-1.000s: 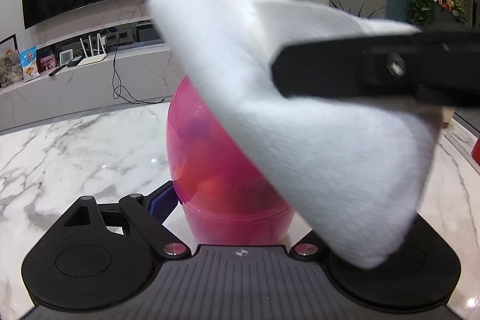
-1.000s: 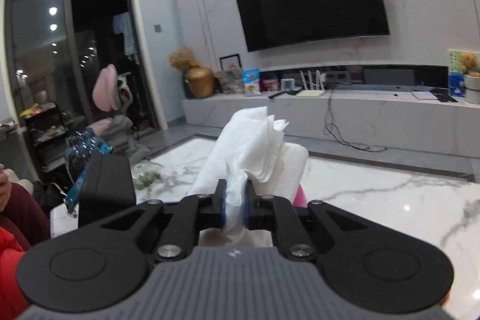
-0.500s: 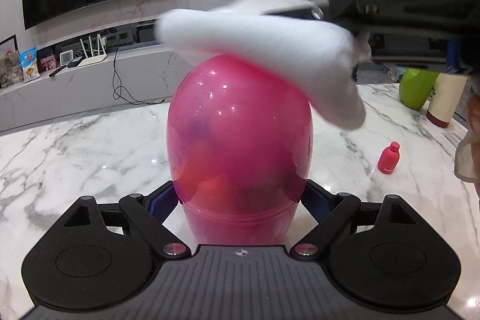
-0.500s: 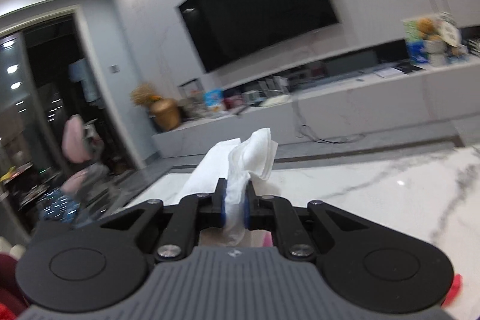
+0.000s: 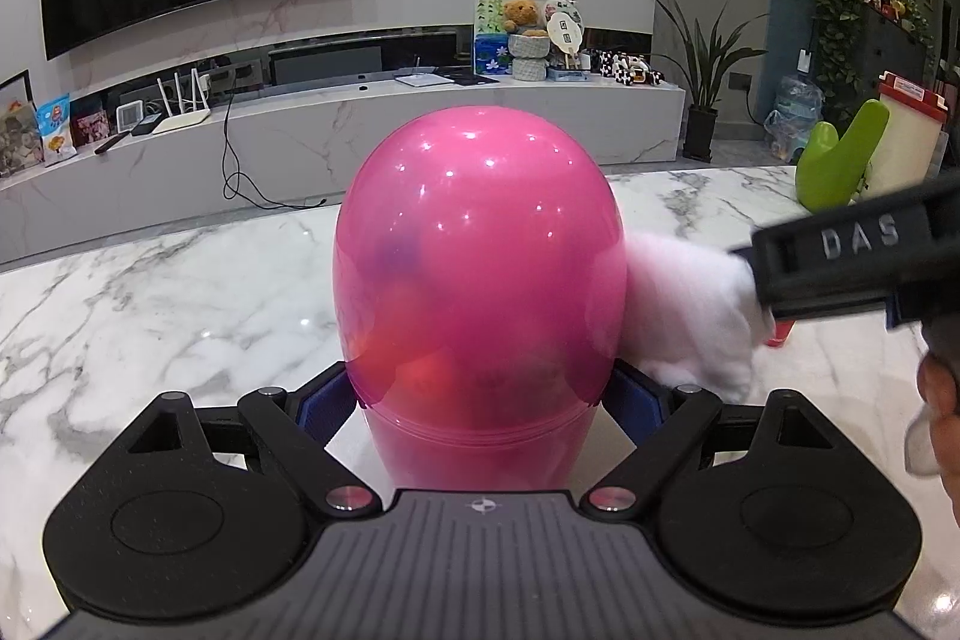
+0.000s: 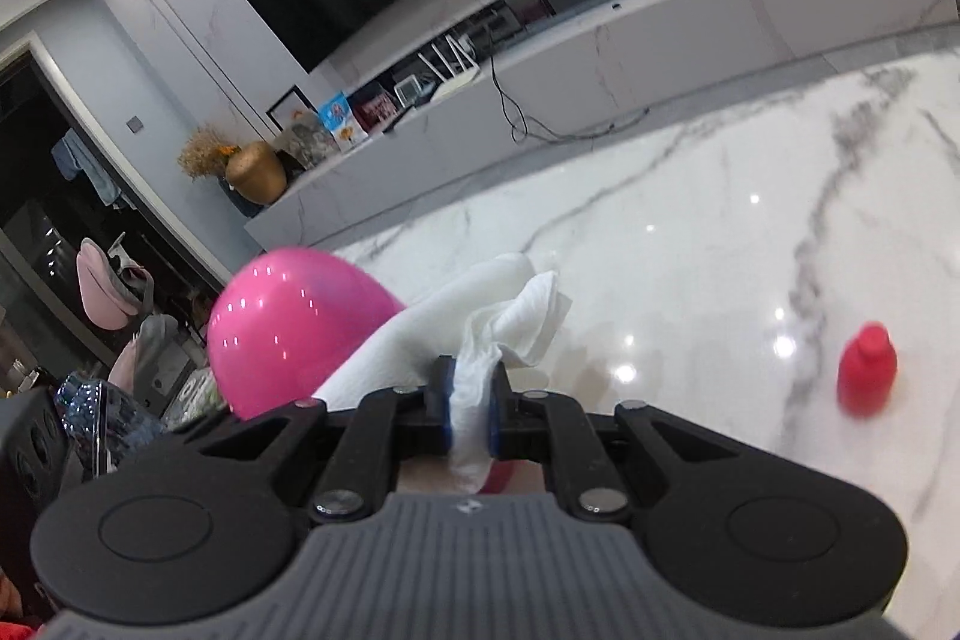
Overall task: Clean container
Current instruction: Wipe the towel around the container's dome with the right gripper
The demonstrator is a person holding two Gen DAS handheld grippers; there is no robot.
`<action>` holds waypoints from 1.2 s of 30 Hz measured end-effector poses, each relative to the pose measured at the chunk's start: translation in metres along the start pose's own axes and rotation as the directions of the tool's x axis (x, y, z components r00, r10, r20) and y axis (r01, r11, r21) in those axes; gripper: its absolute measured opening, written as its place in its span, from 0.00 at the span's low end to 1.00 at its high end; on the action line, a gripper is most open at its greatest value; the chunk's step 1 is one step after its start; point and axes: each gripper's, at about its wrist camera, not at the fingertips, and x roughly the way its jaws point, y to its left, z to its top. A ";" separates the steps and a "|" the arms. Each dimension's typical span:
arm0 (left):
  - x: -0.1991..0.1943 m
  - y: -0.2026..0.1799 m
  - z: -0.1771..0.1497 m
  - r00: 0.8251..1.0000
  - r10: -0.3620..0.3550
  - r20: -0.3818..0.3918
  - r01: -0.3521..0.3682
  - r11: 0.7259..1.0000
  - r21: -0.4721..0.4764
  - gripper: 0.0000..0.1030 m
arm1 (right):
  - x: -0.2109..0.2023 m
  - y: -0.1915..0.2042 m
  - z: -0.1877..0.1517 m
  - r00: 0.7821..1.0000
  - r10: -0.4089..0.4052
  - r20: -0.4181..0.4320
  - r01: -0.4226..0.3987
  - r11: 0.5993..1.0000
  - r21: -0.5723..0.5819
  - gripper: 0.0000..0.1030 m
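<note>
A glossy pink egg-shaped container (image 5: 480, 280) stands upright on the marble table (image 5: 150, 292). My left gripper (image 5: 480, 394) is shut on its lower half, a blue pad on each side. My right gripper (image 6: 468, 412) is shut on a crumpled white paper towel (image 6: 480, 328). In the left wrist view the towel (image 5: 690, 304) presses against the container's right flank, with the right gripper's black finger (image 5: 852, 256) behind it. In the right wrist view the container (image 6: 288, 328) lies at the left, partly covered by the towel.
A small red bottle (image 6: 867, 376) stands on the table to the right of the container. A green object (image 5: 840, 160) and a white red-capped container (image 5: 912, 130) stand at the far right edge. A low TV bench (image 5: 360, 118) runs behind the table.
The right gripper carried the towel from in front of the container over its top and down to its right flank, rolling as it went. The left gripper and the container stayed still.
</note>
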 end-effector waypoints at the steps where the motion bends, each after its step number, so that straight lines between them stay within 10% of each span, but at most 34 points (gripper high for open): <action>1: 0.000 0.000 0.000 1.000 -0.001 0.000 0.001 1.000 0.000 0.85 | -0.002 0.001 -0.001 1.000 0.004 0.002 -0.004 1.000 0.006 0.11; 16: 0.000 0.001 0.000 1.000 0.005 -0.003 -0.005 1.000 0.016 0.85 | -0.039 0.068 -0.011 0.987 0.067 0.144 -0.012 0.937 -0.350 0.11; 30: 0.000 0.003 0.002 1.000 0.007 -0.002 -0.007 1.000 0.012 0.85 | -0.044 0.079 -0.020 0.976 0.182 0.118 -0.107 0.877 -0.469 0.11; 36: 0.001 0.003 0.001 1.000 0.009 -0.002 -0.009 1.000 0.013 0.85 | -0.038 0.070 -0.013 0.976 0.133 0.173 -0.055 0.917 -0.396 0.11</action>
